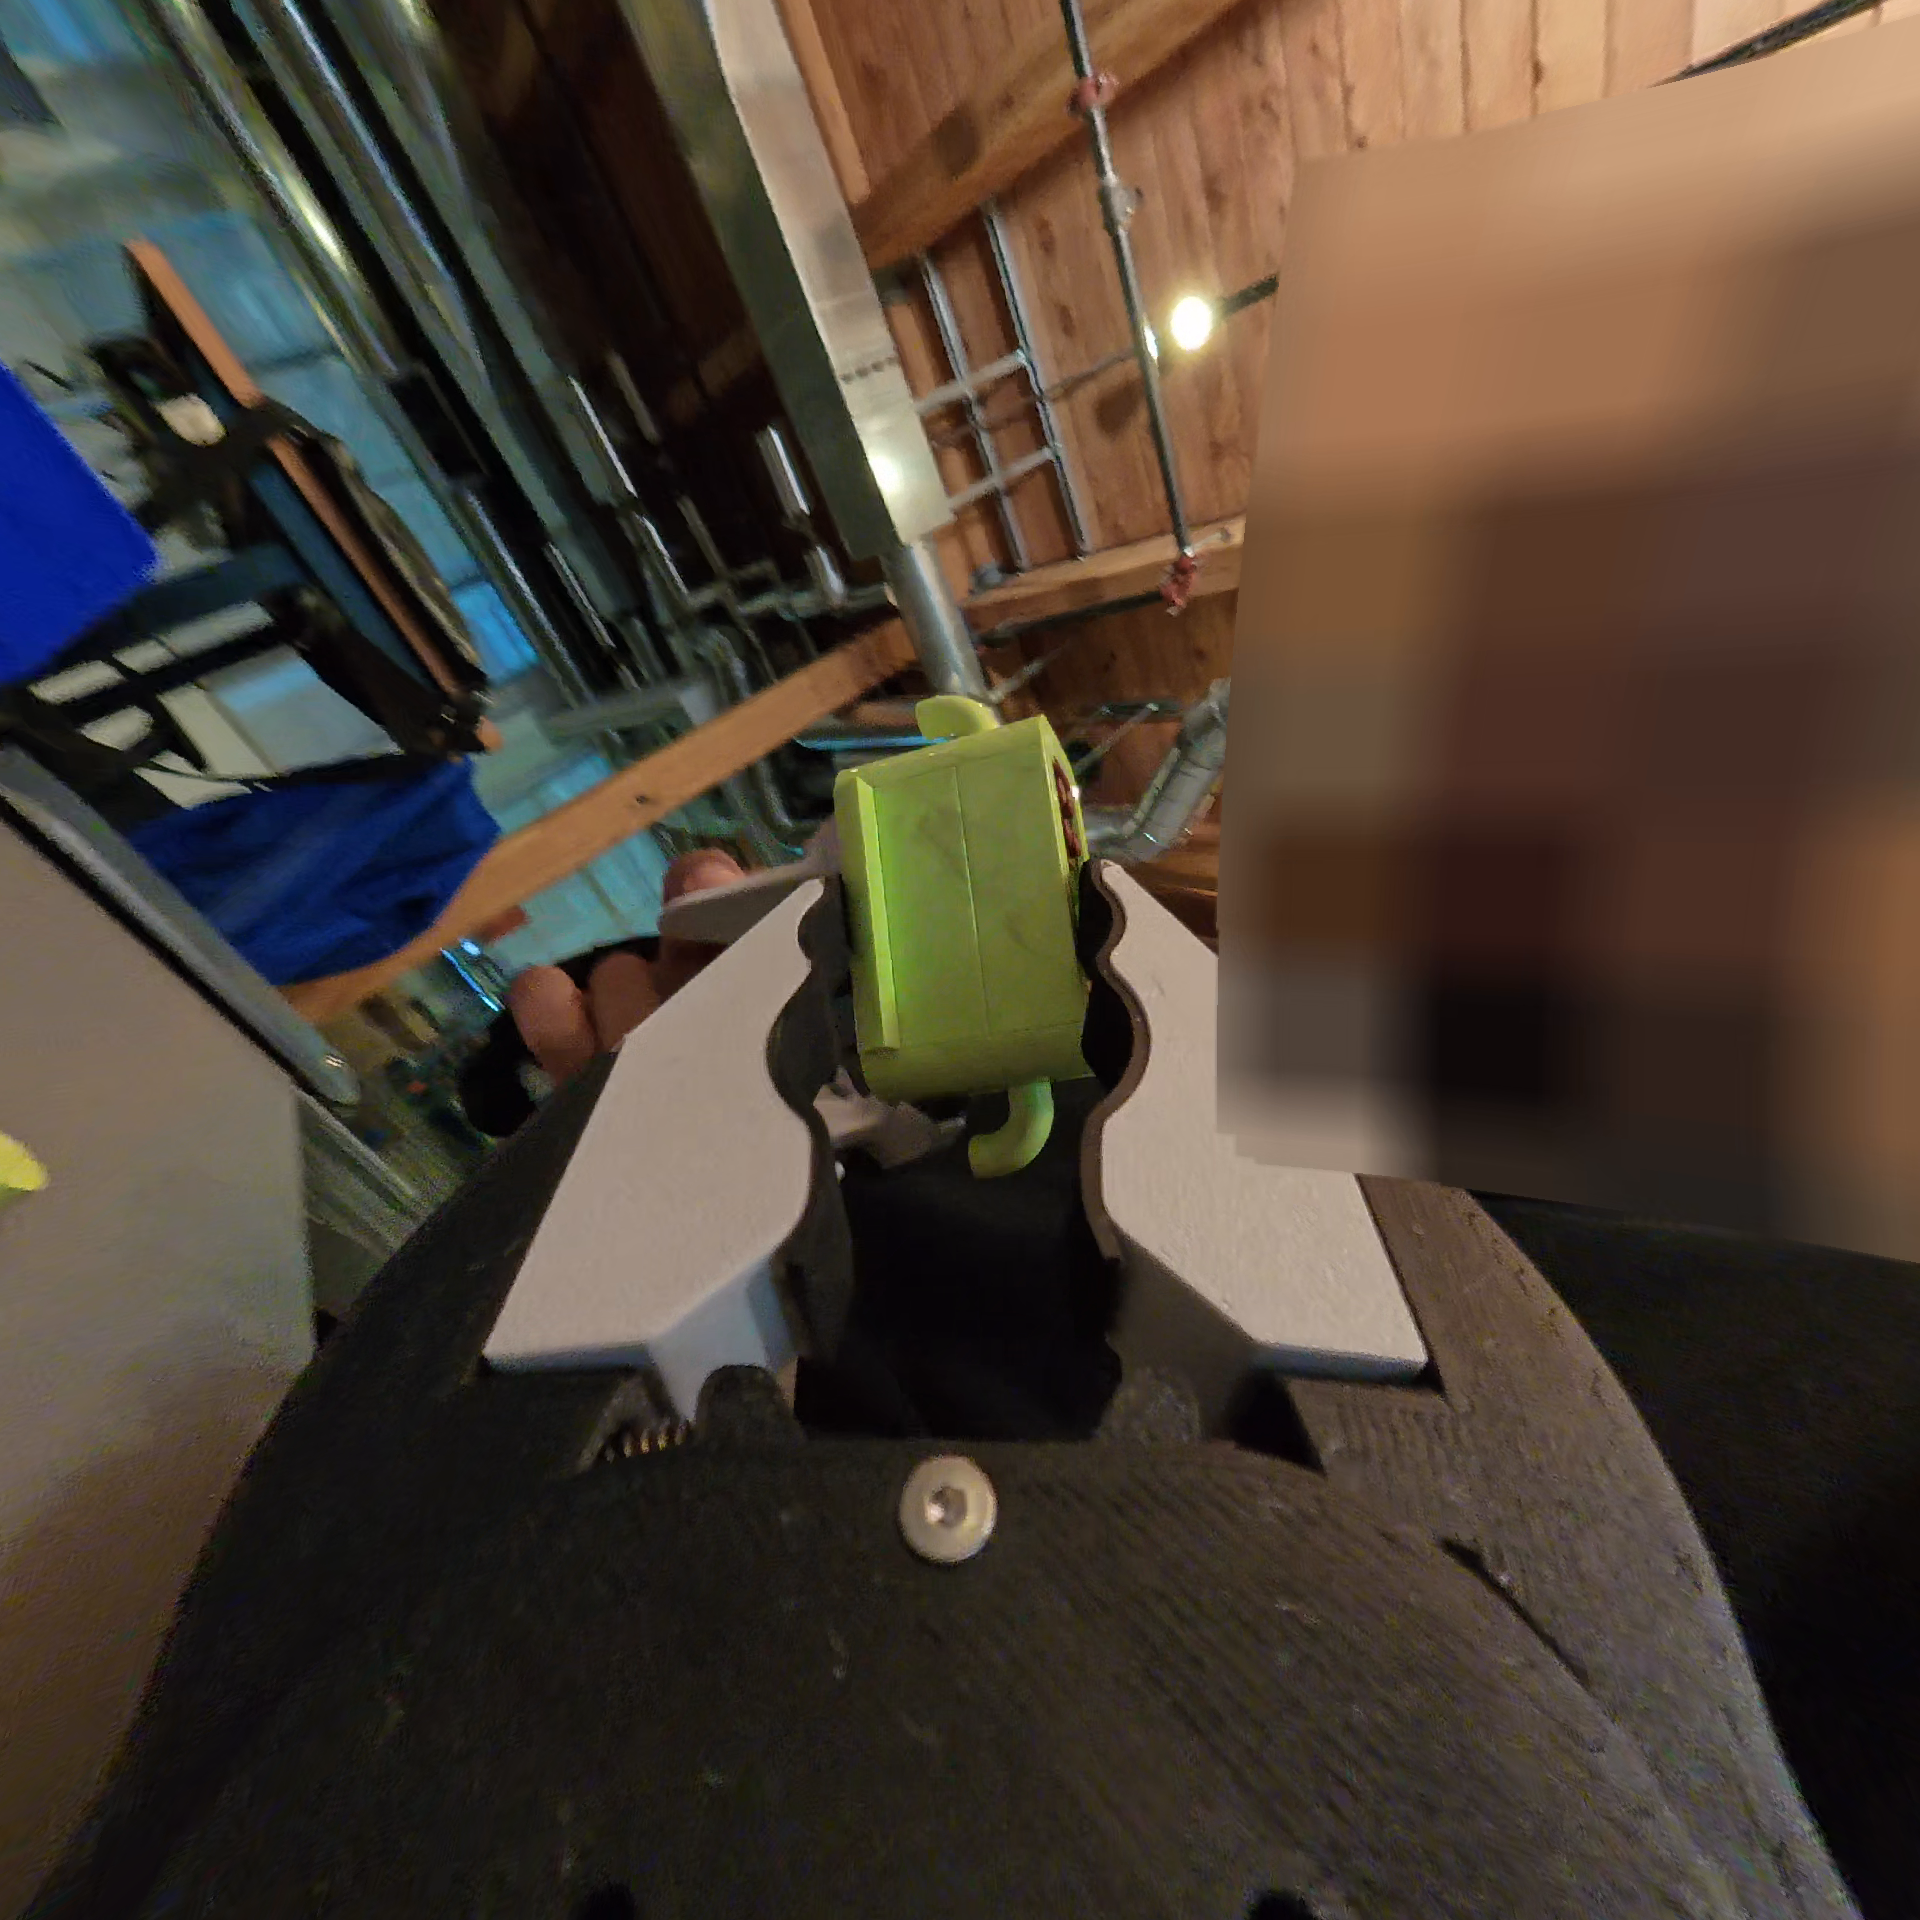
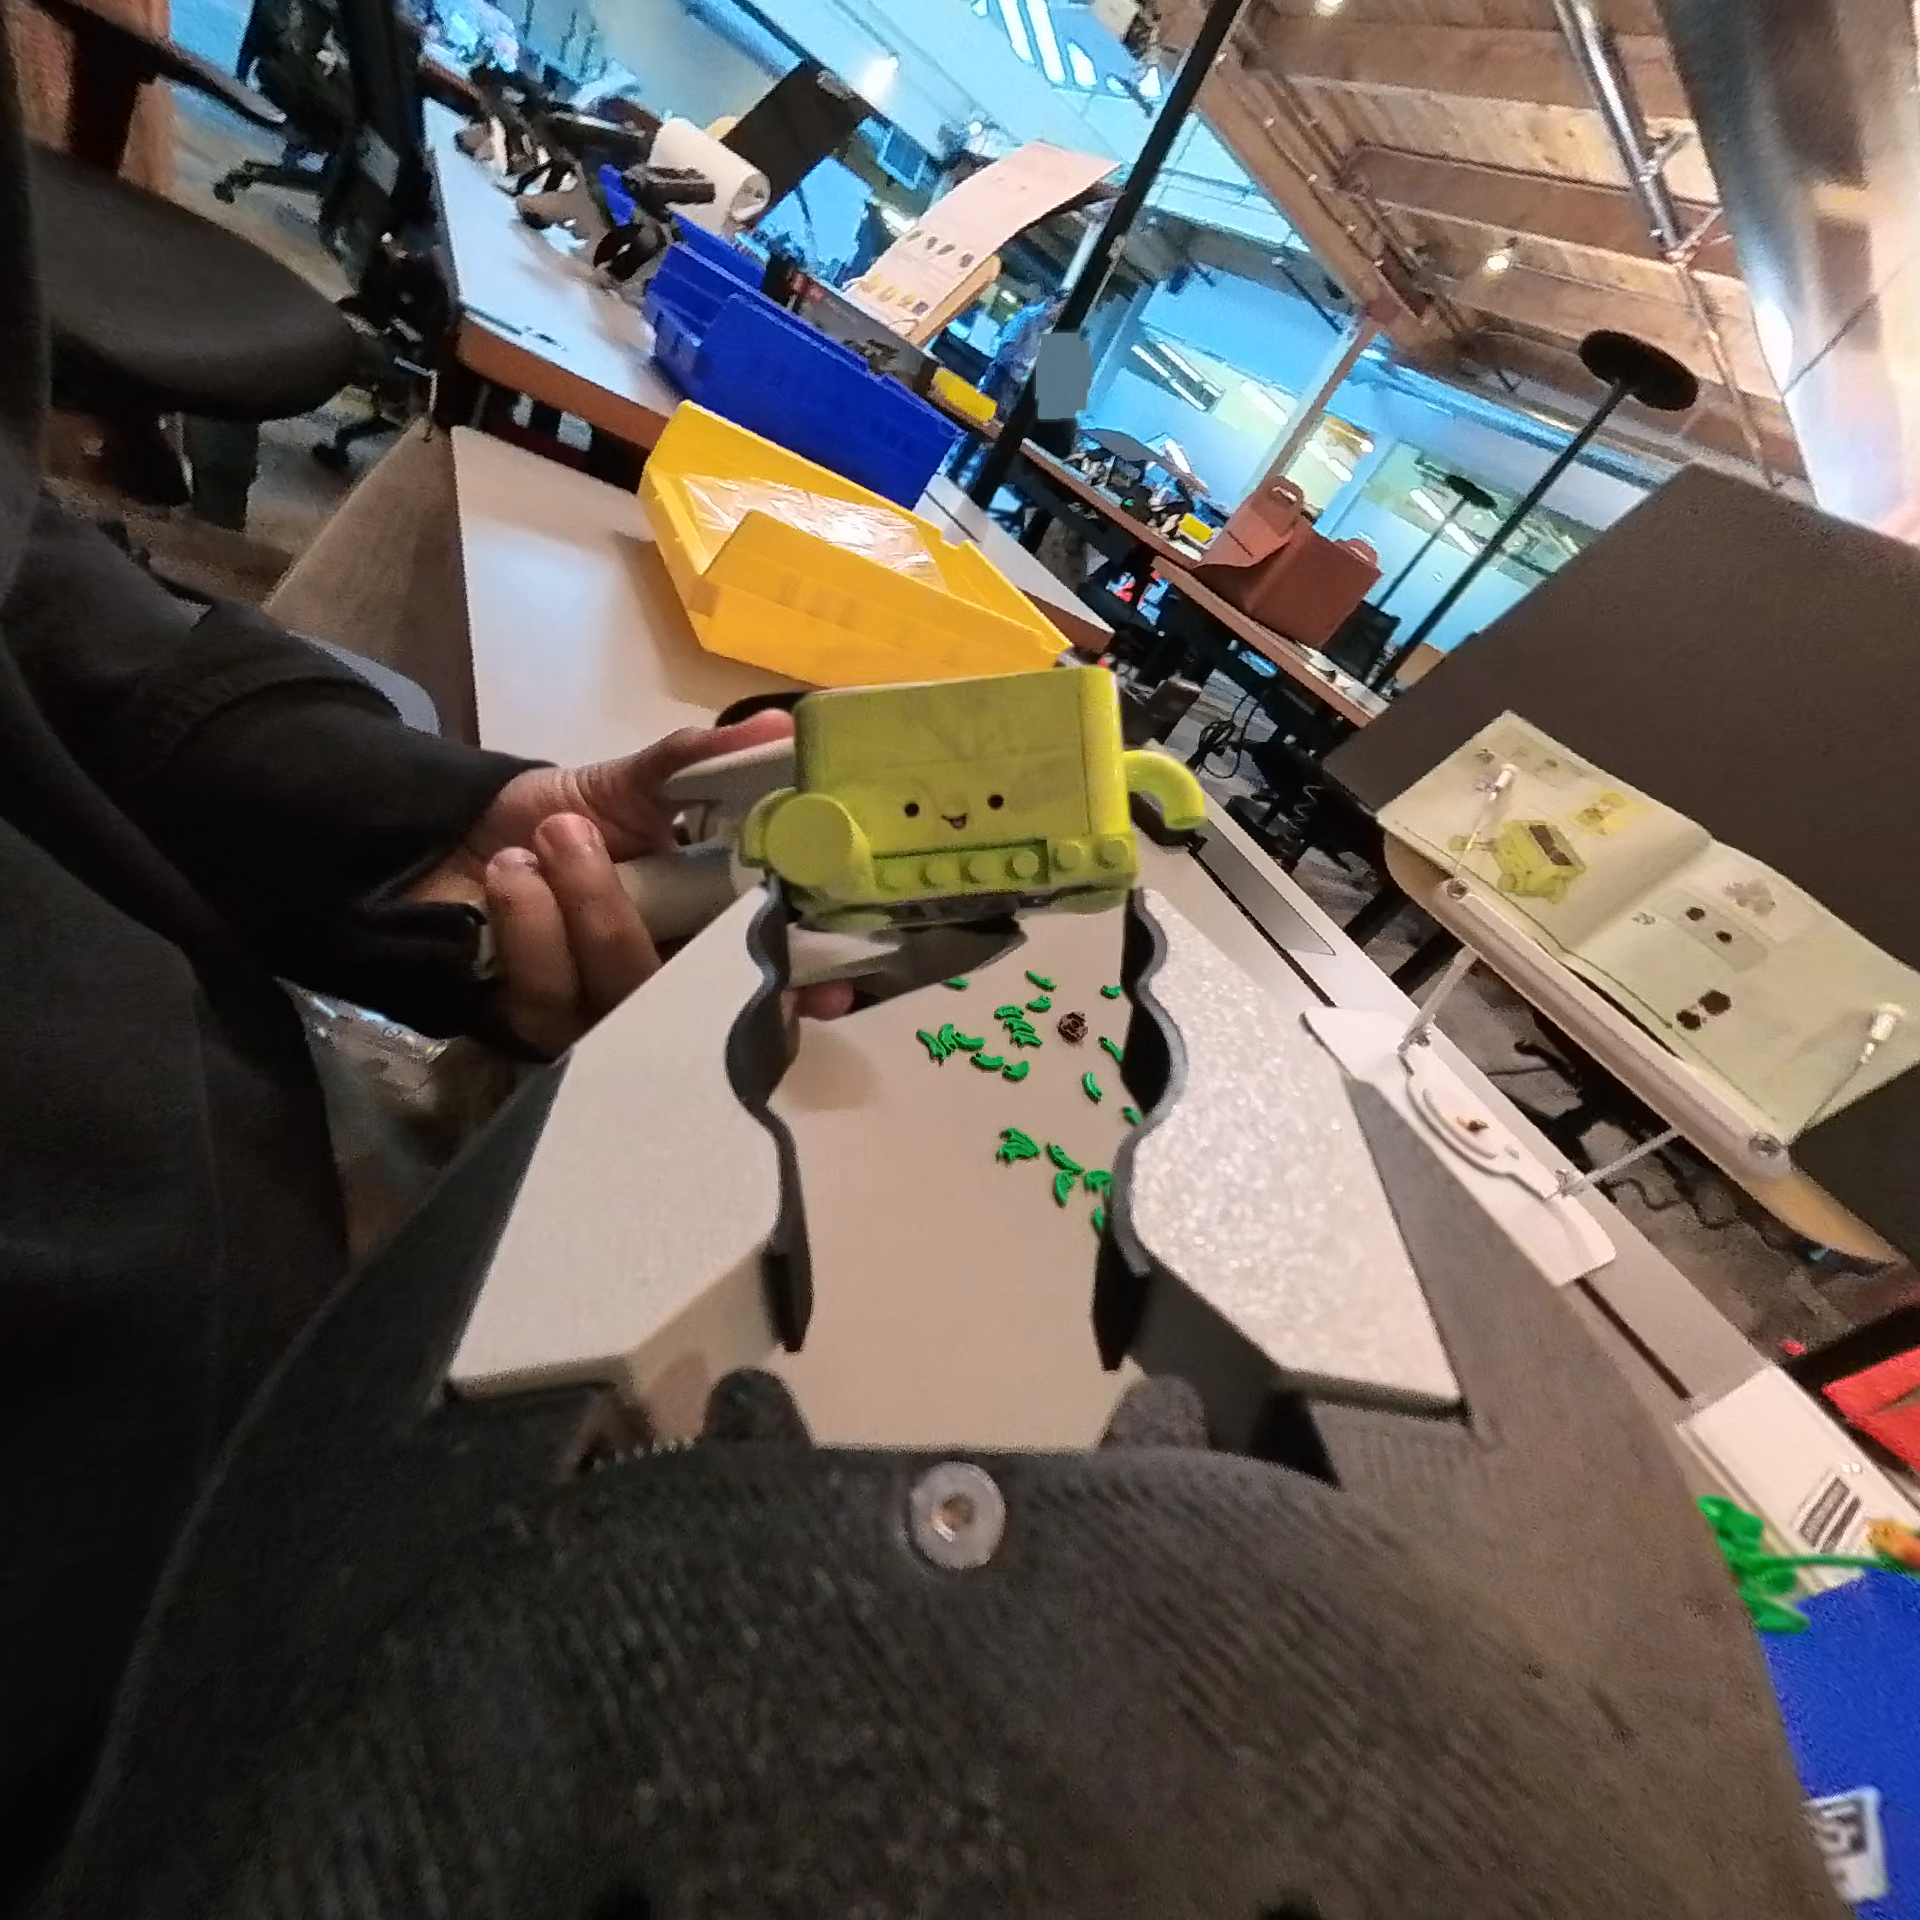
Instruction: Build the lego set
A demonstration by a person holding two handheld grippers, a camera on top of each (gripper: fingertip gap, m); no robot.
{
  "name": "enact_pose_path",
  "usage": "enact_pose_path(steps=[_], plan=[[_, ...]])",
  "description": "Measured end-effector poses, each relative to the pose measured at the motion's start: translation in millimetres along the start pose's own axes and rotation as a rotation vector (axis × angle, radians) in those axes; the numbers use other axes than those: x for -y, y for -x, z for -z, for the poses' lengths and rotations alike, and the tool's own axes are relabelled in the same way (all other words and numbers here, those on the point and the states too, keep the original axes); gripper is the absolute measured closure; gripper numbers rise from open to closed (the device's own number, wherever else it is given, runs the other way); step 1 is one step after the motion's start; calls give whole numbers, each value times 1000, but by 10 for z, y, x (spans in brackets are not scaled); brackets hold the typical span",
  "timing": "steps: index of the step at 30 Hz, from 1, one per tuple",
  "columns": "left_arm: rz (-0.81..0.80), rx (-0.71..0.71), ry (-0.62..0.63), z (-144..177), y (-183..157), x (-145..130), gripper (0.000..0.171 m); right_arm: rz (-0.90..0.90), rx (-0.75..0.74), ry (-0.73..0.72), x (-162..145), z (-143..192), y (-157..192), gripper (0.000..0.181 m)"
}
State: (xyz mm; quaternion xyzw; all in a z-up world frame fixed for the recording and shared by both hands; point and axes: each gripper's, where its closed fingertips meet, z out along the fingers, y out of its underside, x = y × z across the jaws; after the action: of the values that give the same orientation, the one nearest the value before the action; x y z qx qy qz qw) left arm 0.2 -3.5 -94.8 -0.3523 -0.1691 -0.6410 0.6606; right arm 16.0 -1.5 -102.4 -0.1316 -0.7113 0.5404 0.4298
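Wooden ceiling planks, metal pipes and lit lamps fill the background of the left wrist view, which tilts upward; the right wrist view looks across a long pale surface point(image 2: 561, 623) in a workshop with more desks behind it

Left tongs point(image 1: 961, 935) are clenched on a lime-green lego model point(image 1: 961, 914), a boxy build with small curved arms sticking out at its top and bottom as seen from here. Both grey fingers point(image 1: 717, 1049) press against its sides, and the smooth back panel faces the camera. Beyond the left finger a person's hand point(image 1: 582, 987) shows

From the right wrist view the same lego model point(image 2: 945, 790) hangs in the air just ahead of the right tongs point(image 2: 940, 925), its printed face and a row of studs turned toward the camera. Right tongs are spread apart and grasp nothing; the model sits just past their tips, and I cannot tell whether it touches them. A hand point(image 2: 582, 883) in a dark sleeve grips the other tool to the left of the model

Down between the right fingers point(image 2: 1226, 1122), small dark-green leaf pieces point(image 2: 997, 1049) lie scattered on the surface with one tiny brown piece point(image 2: 1070, 1028) among them. Farther ahead sit yellow bins point(image 2: 831, 582), then blue bins point(image 2: 790, 364). Off to the right an open instruction booklet point(image 2: 1662, 925) rests on a tilted stand
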Motion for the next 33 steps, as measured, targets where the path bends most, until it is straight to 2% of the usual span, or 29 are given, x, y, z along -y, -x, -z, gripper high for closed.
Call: enact_pose_path(steps=[5,8,12,19,20,26,30,32,33], plan=[[-78,155,-162,165,183,246,128,-20,-69,28,-71,13,-81,112],[-126,221,-185,195,237,278,128,-87,-96,33,-60,-69,-124,105],[-206,290,-144,140,270,216,128,-84,-98,102,-160,-234,-105,98],[-218,322,-68,128,321,149,130,18,-52,195,-272,-235,-71,106],[-215,325,-49,129,327,141,131,24,-43,195,-273,-207,-76,115],[-114,260,103,65,310,-53,127,4,16,150,-198,-138,-20,117],[-9,174,148,48,257,-146,124,14,77,131,-190,-113,75,116],[51,130,207,1,232,-271,114,12,134,128,-199,-108,170,117],[47,145,231,-10,267,-325,119,16,149,119,-186,-103,202,117]])
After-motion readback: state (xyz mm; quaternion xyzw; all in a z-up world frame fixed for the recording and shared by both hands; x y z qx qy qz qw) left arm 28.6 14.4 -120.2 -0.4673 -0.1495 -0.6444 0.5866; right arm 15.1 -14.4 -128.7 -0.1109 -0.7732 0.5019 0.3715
